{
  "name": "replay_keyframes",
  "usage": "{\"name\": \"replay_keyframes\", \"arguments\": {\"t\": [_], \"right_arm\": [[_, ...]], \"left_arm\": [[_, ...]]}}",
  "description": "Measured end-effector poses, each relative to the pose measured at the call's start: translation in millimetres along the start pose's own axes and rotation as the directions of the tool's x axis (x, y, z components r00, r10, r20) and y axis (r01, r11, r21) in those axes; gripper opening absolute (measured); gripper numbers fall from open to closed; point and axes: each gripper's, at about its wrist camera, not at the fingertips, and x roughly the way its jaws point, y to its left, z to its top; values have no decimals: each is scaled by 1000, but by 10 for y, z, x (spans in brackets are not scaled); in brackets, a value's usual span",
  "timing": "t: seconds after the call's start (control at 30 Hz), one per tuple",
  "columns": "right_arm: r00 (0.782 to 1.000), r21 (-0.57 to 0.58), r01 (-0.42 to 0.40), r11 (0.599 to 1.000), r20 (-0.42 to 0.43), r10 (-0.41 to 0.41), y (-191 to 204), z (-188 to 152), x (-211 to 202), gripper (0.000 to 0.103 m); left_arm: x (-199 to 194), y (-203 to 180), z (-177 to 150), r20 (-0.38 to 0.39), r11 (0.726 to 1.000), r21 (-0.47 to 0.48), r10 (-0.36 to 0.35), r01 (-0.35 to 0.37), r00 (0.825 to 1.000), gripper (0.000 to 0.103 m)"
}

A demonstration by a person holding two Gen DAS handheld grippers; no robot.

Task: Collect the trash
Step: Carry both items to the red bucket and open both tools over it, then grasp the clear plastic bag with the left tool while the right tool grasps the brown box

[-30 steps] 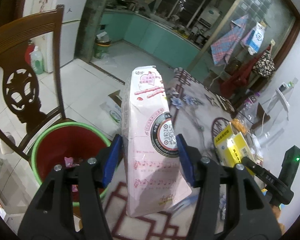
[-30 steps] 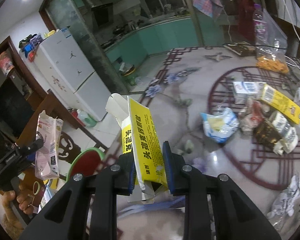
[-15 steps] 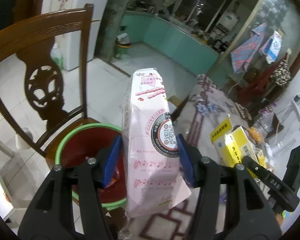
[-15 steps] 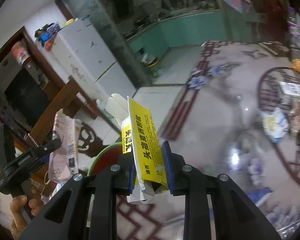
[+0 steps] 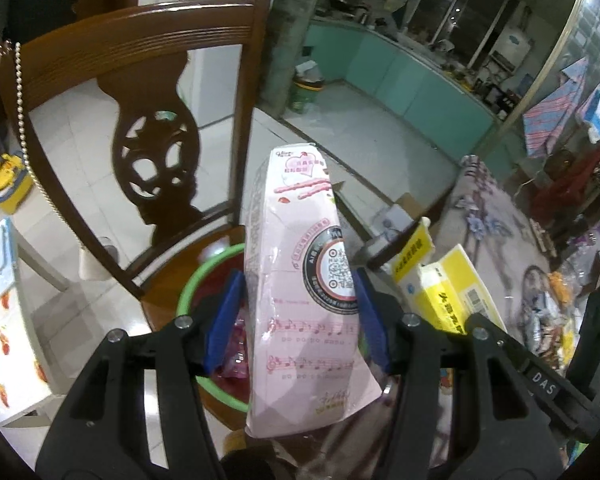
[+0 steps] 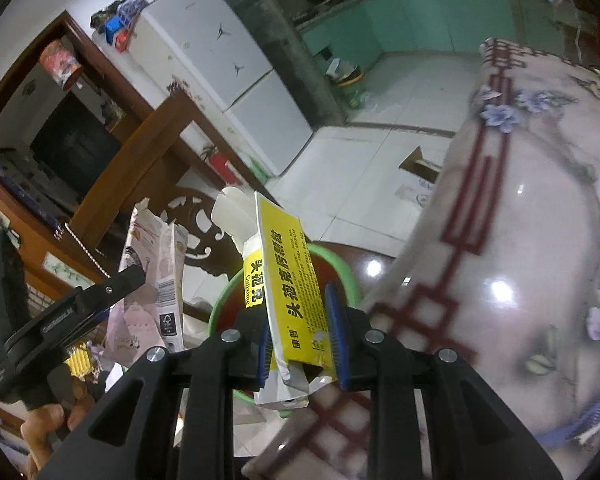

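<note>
- Trash is in both my grippers, above the red bin with the green rim (image 5: 188,288), which stands on the seat of a wooden chair (image 5: 140,56) just beside the table (image 6: 520,280).
- Pink carton (image 5: 304,300) stands upright in my left gripper (image 5: 296,316), whose blue pads press its two sides.
- Yellow box (image 6: 292,280) is clamped in my right gripper (image 6: 300,340), its open flap at the far end.

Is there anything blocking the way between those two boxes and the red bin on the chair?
Nothing visible does. The pink carton in the left gripper and the yellow box in the right gripper hang just above the green-rimmed red bin, whose mouth is open, with a little trash inside.
</note>
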Motion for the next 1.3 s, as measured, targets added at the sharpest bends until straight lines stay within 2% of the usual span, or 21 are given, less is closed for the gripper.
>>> {"name": "replay_keyframes", "arguments": {"t": [0.2,0.23,0.27,0.3,0.33,0.47,0.67,0.8,0.93,1.1,1.17,1.2,1.23,1.3], "right_arm": [[1000,-29,8,1000,-30,-8,105,4,226,27],[1000,-31,13,999,-21,-14,99,6,225,31],[1000,-31,19,999,-11,-20,94,8,210,50],[1000,-31,23,999,0,-23,94,12,190,57],[999,-31,33,999,28,-32,72,11,131,59],[997,-55,61,997,59,-58,28,-12,-56,59],[991,-35,96,995,99,-92,-228,-162,-569,59],[984,-4,148,989,100,-146,-521,-358,-950,59],[970,14,222,975,99,-222,-847,-521,-1340,60],[928,115,331,937,142,-345,-1456,-537,-2000,68],[910,177,368,913,132,-392,-1773,-478,-2260,75],[903,186,385,904,124,-410,-1892,-468,-2338,75],[890,190,416,890,114,-441,-2010,-449,-2420,75],[841,170,518,838,79,-536,-2300,-428,-2549,75]], "left_arm": [[13,61,7,3,1000,-7,29,-29,1000,54],[9,62,10,10,999,-5,44,-44,999,55],[8,59,15,18,998,-6,62,-62,998,61],[5,64,16,23,998,-8,70,-70,997,67],[2,68,20,27,998,-10,64,-64,998,72],[19,0,10,22,998,18,56,-56,998,72],[25,-240,-30,20,998,67,21,-22,1000,72],[36,-527,-82,11,993,118,-14,12,1000,72],[36,-998,-184,-3,977,204,-69,68,998,72],[4,-1594,-364,-38,943,293,-156,160,987,74],[-30,-1879,-485,-55,918,338,-199,206,978,77],[-49,-2055,-573,-69,899,367,-228,237,971,77],[-62,-2199,-654,-88,879,393,-256,270,963,78],[-79,-2471,-835,-130,834,448,-296,323,946,79]]}}
